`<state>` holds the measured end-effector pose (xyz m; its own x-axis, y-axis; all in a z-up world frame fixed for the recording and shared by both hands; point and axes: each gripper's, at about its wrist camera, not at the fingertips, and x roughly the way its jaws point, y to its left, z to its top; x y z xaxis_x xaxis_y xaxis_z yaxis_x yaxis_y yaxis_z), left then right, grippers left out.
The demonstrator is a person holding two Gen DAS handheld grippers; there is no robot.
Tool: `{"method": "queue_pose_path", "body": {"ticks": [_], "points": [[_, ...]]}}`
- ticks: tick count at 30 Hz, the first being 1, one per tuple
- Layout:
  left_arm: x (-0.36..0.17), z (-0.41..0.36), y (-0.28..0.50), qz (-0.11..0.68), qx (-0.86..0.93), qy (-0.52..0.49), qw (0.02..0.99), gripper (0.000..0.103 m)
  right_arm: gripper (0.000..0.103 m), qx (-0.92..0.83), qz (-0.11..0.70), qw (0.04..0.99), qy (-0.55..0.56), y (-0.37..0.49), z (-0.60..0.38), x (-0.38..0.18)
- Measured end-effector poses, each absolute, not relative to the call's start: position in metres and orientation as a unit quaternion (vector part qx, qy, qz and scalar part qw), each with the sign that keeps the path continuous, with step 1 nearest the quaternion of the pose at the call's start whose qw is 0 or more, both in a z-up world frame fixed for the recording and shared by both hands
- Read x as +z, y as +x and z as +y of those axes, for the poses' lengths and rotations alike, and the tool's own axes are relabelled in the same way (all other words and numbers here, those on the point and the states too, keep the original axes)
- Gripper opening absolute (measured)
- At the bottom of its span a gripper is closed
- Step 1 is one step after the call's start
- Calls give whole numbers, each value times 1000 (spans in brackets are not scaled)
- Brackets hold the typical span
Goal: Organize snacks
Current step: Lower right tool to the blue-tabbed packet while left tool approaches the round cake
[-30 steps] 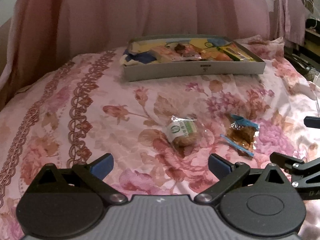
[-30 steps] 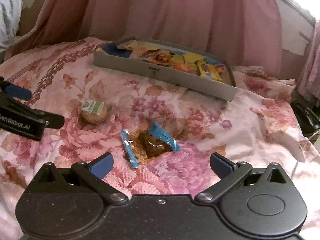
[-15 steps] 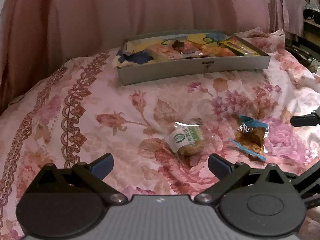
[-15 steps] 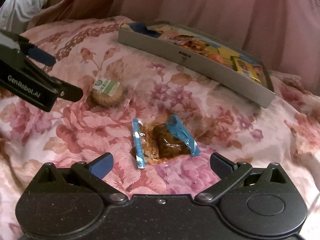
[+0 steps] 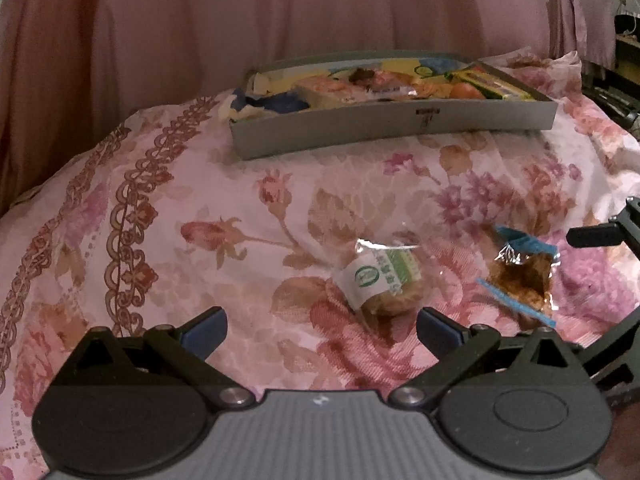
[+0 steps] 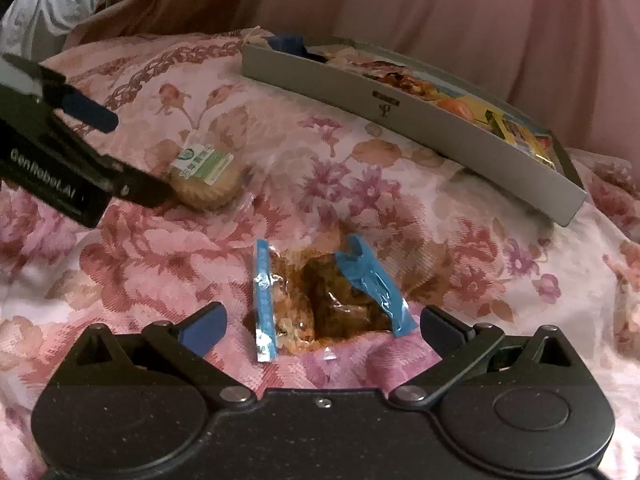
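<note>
Flanking gaping tongs [image 6: 322, 324]: tray [image 6: 400, 120], wrapped bun [image 6: 206, 178].

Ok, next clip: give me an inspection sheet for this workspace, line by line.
Surface: floral bedspread, soft and wrinkled.
Job's things: round wrapped pastry and blue-edged snack packet lie loose on the bedspread; grey tray behind them holds assorted snacks.
Clutter: nothing seen.
Grippers: left gripper open, near the pastry; right gripper open, packet just ahead between its fingers; neither holds anything.
Cables: cannot tell; dark items at the far right edge are unclear.
Surroundings: pink curtain behind the bed; white cloth at the upper left.
</note>
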<state>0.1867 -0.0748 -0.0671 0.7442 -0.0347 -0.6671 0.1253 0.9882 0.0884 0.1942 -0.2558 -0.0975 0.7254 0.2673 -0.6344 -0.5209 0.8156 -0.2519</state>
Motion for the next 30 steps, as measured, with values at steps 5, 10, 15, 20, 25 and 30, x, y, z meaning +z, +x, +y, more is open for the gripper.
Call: {"method": "queue_pose_path", "body": {"ticks": [5,10,15,20,25,30], "points": [[-68,-78,189,337,-55,73,937,103,102,216,300,910,-187,203,-260,-100],[-65,-88,195,314,-83,118,939,103,102,213,296,914,-176,211,-266,-101],[-65,-95,205,311,-123,165,928,103,102,244,268,906,-219,213,-264,-102],[-72,-103,212,313,-161,226,908,103,102,275,297,899,-170,229,-277,-102],[-83,-112,217,316,-185,276,889,103,102,287,266,894,-217,221,-270,-102],[-85,-118,224,312,-202,298,879,103,102,290,265,893,-218,224,-271,-103]]}}
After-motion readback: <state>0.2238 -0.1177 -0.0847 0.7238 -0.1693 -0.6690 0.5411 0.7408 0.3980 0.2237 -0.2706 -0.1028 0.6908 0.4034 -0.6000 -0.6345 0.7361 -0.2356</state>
